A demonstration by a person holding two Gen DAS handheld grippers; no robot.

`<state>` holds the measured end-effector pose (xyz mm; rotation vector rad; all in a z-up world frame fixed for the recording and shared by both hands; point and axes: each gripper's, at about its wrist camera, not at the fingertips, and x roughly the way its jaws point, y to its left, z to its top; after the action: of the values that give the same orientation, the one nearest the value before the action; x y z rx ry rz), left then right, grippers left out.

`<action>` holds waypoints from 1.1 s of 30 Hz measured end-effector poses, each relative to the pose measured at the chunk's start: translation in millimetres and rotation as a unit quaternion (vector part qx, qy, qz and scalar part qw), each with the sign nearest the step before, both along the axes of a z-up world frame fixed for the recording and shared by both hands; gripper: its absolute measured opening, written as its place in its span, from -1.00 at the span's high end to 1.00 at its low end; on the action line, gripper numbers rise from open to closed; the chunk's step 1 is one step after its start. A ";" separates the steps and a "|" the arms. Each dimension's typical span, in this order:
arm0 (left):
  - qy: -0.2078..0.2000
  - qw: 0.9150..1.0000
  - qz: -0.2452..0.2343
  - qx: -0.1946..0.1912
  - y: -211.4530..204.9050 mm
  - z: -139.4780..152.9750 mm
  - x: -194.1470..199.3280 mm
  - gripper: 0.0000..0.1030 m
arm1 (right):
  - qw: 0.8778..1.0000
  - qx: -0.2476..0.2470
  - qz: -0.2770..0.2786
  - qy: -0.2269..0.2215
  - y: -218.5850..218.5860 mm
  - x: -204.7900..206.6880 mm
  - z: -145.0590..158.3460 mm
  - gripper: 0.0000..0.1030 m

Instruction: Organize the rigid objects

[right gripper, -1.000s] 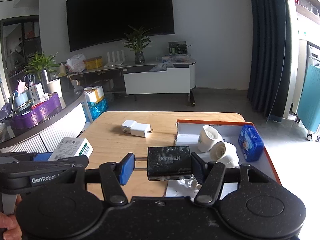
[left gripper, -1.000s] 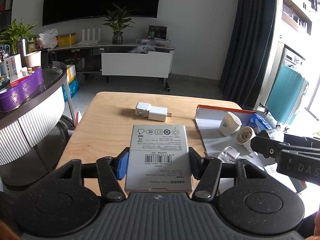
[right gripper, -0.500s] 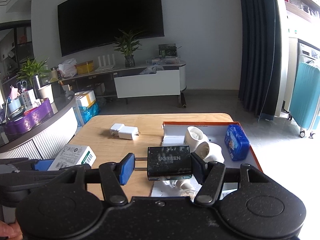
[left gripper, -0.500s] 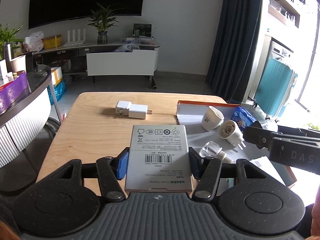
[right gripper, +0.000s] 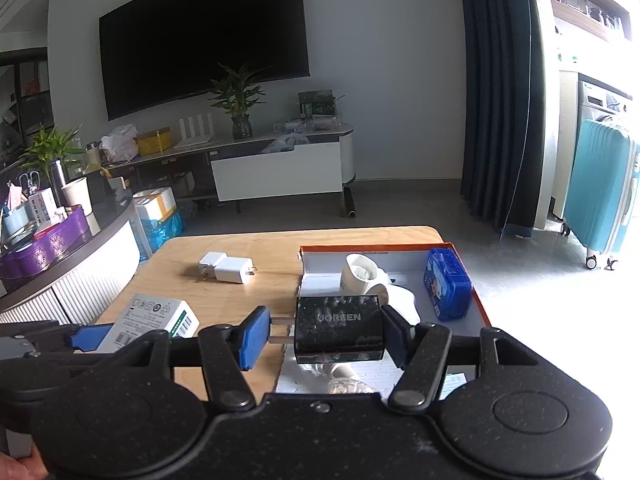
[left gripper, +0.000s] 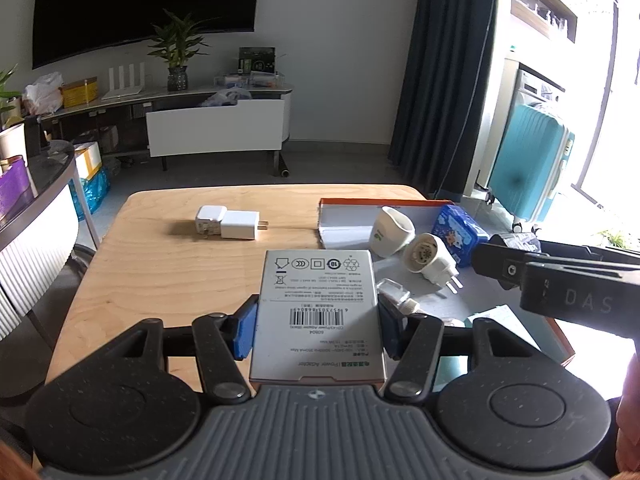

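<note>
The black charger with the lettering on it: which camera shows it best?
The right wrist view. The black charger sits centred between the jaws of the right gripper, its UGREEN lettering and prongs plain. The left wrist view shows only that gripper's side; the charger itself is hidden.

1. Upper left of the left wrist view, a big dark television (left gripper: 140,4) fills the white wall.
2. Just below it, a potted plant (left gripper: 178,50) stands on a long low media console (left gripper: 216,120), with a white router (left gripper: 124,82) and a yellow box (left gripper: 80,92) to its left.
3. Over on the right side, a teal suitcase (left gripper: 528,164) stands upright beside dark curtains (left gripper: 448,72).
4. At the left edge of the right wrist view, a purple tray (right gripper: 44,246) sits on a curved counter (right gripper: 72,280), a paper cup (right gripper: 76,196) just behind it.
5. Top right, a wall shelf (right gripper: 588,4) holds small glassware, too small to make out.
</note>
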<state>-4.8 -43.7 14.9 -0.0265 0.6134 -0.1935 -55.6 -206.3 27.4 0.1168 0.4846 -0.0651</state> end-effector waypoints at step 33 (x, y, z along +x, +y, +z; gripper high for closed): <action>0.016 0.997 -0.072 0.010 -54.9 -9.2 28.1 -0.15 | 0.998 0.011 -0.063 0.014 -60.3 8.5 -8.4 -0.41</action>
<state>23.3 -98.6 5.7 0.0345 0.6499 -0.3263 -47.1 -266.6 19.0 0.1681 0.5053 -0.1842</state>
